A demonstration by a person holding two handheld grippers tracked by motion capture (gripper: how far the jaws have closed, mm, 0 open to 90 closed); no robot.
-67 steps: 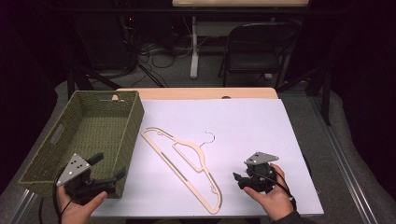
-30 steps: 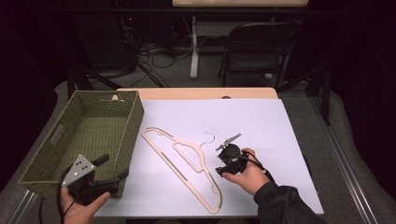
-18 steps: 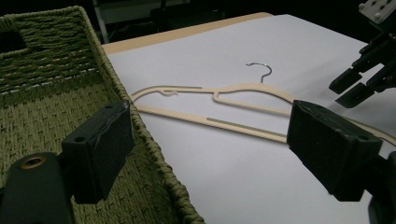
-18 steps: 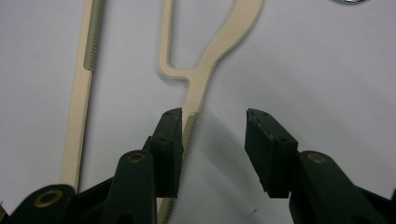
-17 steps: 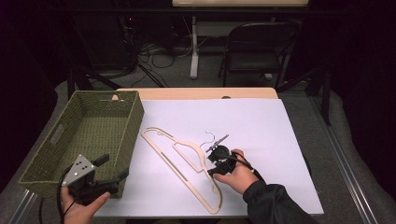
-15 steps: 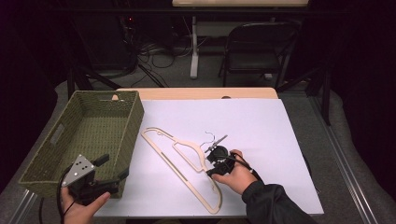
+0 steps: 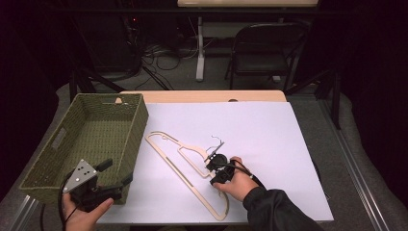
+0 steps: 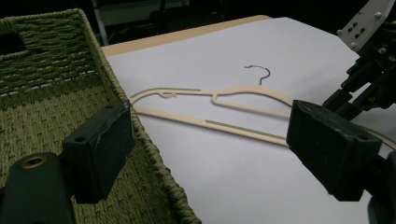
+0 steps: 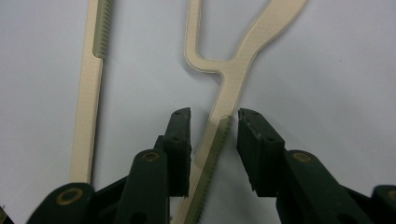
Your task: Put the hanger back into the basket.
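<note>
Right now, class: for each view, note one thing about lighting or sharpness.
High view: dark surroundings, brightly lit white sheet. Left gripper view: near tongs soft, hanger sharper. Right gripper view: even light, hanger arm crisp between the tongs.

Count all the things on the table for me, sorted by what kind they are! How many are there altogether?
Hangers: 1, the cream hanger lying flat on the white sheet
Baskets: 1, the green woven basket at the left edge
Grippers: 2, the left gripper by the basket and the right gripper down at the hanger
Total: 4
</note>
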